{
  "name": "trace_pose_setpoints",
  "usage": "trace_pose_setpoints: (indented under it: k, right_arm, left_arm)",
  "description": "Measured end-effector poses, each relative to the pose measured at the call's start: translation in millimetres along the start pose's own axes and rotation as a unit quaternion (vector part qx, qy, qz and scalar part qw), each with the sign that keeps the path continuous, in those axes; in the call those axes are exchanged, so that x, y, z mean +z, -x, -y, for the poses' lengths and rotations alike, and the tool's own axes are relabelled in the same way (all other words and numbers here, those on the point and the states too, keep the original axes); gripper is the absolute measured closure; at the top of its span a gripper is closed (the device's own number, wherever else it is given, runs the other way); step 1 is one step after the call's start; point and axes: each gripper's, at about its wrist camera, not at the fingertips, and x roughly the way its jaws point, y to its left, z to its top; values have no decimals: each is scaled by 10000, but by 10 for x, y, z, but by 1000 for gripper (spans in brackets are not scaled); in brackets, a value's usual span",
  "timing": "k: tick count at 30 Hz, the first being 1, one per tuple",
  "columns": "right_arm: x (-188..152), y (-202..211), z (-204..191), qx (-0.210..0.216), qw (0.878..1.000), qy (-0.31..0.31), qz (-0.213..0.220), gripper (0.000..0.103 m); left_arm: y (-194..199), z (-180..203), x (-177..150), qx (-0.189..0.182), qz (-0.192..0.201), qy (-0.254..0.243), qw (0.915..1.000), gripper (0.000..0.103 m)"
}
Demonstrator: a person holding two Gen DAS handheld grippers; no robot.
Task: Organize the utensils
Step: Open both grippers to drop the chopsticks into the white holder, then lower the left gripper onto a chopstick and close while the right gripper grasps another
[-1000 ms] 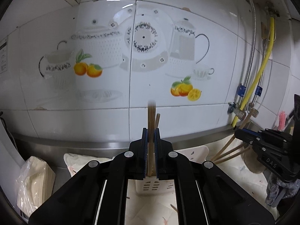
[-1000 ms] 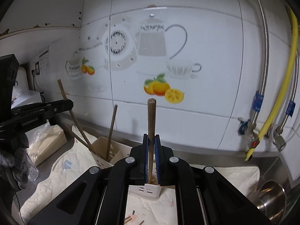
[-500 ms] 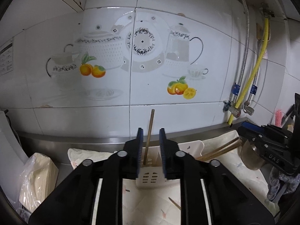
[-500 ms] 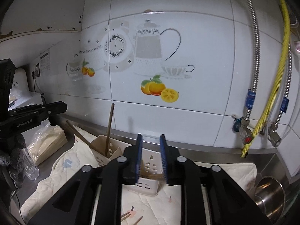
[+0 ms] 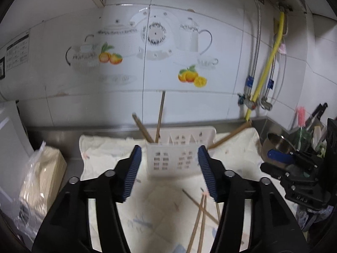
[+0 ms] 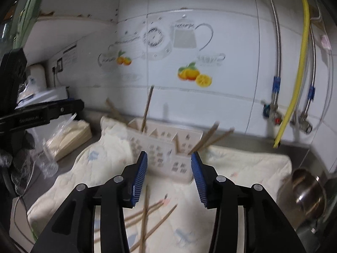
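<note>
Near the surface's back edge, the caddy [image 5: 174,158] holds upright chopsticks [image 5: 160,116]. Loose chopsticks [image 6: 147,217] lie on the cloth [image 6: 242,166]. Left claw [image 5: 169,170] and right claw [image 6: 168,176] are both spreading, nothing between.

Centre frame in the left wrist view, the utensil holder [image 5: 175,158] sits on the quilted mat [image 5: 105,147], backed by the tiled wall [image 5: 63,105], with chopsticks [image 5: 159,117] standing in its left compartment and more leaning out at its right end. Loose chopsticks [image 5: 200,215] lie on the mat below it, lower centre. A bagged stack [image 5: 42,177] rests at left, a metal pot [image 5: 278,145] at right.
</note>
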Motion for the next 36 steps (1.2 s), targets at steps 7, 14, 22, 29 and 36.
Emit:
trace_pose_setpoints:
  k: [7, 14, 22, 29, 36]
  right_arm:
    - [-551, 32, -156, 220, 9989, -129, -405, 61]
    - [-1029, -62, -283, 294, 9955, -208, -872, 61]
    - [-1393, -228, -382, 352, 9903, -201, -1329, 72]
    - [-1542, -347, -421, 392, 9863, -267, -1582, 80]
    - [-1593, -436, -379, 315, 9845, -316, -1698, 85]
  left_arm:
    - [64, -9, -401, 6, -232, 91, 9997, 44]
    - [66, -37, -750, 17, -454, 171, 9988, 41]
    - [31, -103, -1041, -10, -740, 317, 9968, 41]
    - [-24, -122, -1254, -76, -988, 411, 9942, 41]
    - [-76, -116, -1418, -148, -1194, 398, 9919, 43]
